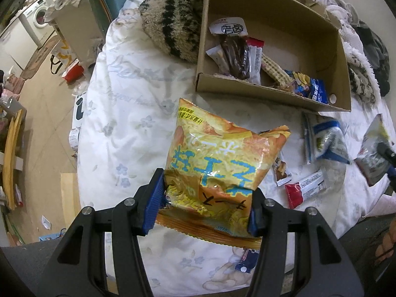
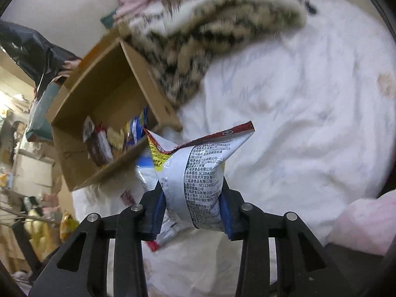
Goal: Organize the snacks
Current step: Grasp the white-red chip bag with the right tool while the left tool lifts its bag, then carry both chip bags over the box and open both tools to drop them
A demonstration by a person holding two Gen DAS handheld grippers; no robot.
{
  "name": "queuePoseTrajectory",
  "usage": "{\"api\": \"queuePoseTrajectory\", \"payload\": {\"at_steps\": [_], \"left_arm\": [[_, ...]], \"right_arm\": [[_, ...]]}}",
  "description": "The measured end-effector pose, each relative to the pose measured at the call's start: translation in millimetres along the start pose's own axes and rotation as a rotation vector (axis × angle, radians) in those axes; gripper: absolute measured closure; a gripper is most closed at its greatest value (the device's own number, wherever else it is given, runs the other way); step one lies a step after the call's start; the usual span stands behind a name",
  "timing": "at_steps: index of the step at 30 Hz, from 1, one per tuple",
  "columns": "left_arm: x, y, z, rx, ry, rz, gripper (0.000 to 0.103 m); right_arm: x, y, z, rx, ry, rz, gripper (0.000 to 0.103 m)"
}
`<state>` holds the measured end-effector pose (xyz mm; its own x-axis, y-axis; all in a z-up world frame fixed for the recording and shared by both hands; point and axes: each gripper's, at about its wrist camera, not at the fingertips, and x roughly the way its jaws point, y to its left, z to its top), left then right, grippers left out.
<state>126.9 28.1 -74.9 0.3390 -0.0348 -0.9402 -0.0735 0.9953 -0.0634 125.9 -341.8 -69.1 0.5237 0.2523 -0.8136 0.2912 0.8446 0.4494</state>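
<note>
My left gripper (image 1: 205,200) is shut on a big orange-yellow chip bag (image 1: 222,158) with blue lettering, held above the white bed cover, short of the cardboard box (image 1: 269,94). The box holds several snacks: a dark brown pack (image 1: 235,57), a red-white bar (image 1: 256,59), a blue pack (image 1: 309,86). My right gripper (image 2: 193,205) is shut on a silver-white snack bag (image 2: 195,173) with a red top edge, held up near the box's (image 2: 158,104) corner. That bag and gripper also show at the right edge of the left wrist view (image 1: 373,153).
Loose snacks lie on the bed cover (image 1: 128,128): a blue-white pouch (image 1: 329,141), a red-white bar (image 1: 307,188), a small brown pack (image 1: 282,170). A striped fuzzy blanket (image 1: 173,17) lies against the box's left side. The bed edge and floor are to the left.
</note>
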Motion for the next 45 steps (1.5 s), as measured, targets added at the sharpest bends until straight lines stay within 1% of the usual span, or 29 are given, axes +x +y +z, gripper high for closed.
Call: {"api": "queuePoseTrajectory", "payload": {"at_steps": [4,7,8,10,13,15,21,25,28,32,34,38,42,45], "left_arm": [[-2.5,4.4,-0.2,-0.018,-0.010,0.002,0.051],[-8.0,6.7,1.1,-0.030,-0.042,0.005,0.051],[-11.2,7.4,1.9,-0.035,-0.058,0.006,0.051],[-18.6,10.1,3.3,-0.053,-0.095,0.000,0.051],[-31.1,11.0,5.8,-0.063,-0.156,0.004,0.051],[-38.2,9.5,7.9,-0.058,-0.192,0.020,0.051],[-39.5,8.7,10.5,-0.073,-0.209,0.018,0.051],[-39.6,0.7,12.6,-0.042,-0.216,0.017,0.051],[-40.3,-2.4,11.4,-0.039,-0.220,0.016,0.051],[-50.0,-5.9,17.0,-0.031,-0.250,-0.003,0.051],[-59.6,-8.3,28.2,-0.029,-0.275,-0.021,0.051],[-69.1,-13.9,54.0,-0.021,-0.307,-0.032,0.051],[-66.4,-22.6,83.3,-0.008,-0.310,-0.033,0.051],[-60.6,-31.7,101.0,0.009,-0.308,-0.037,0.051]], "right_arm": [[-15.3,3.2,1.9,0.011,-0.070,0.096,0.065],[-30.1,8.7,4.7,0.001,-0.130,0.196,0.065],[-35.3,13.0,5.6,-0.015,-0.152,0.231,0.065],[-43.0,21.3,5.1,-0.039,-0.179,0.273,0.065],[-52.1,30.3,4.6,-0.067,-0.201,0.336,0.065],[-56.2,36.1,4.3,-0.087,-0.213,0.357,0.065],[-55.9,44.4,5.3,-0.107,-0.210,0.396,0.065],[-50.9,43.0,8.7,-0.091,-0.196,0.398,0.065],[-49.8,39.2,10.4,-0.069,-0.189,0.411,0.065],[-46.0,42.2,15.6,-0.071,-0.179,0.405,0.065],[-43.0,45.9,20.9,-0.076,-0.169,0.403,0.065],[-33.0,55.4,36.6,-0.079,-0.149,0.412,0.065],[-14.6,68.1,51.1,-0.083,-0.106,0.423,0.065],[-4.5,78.4,58.5,-0.114,-0.088,0.410,0.065]]}}
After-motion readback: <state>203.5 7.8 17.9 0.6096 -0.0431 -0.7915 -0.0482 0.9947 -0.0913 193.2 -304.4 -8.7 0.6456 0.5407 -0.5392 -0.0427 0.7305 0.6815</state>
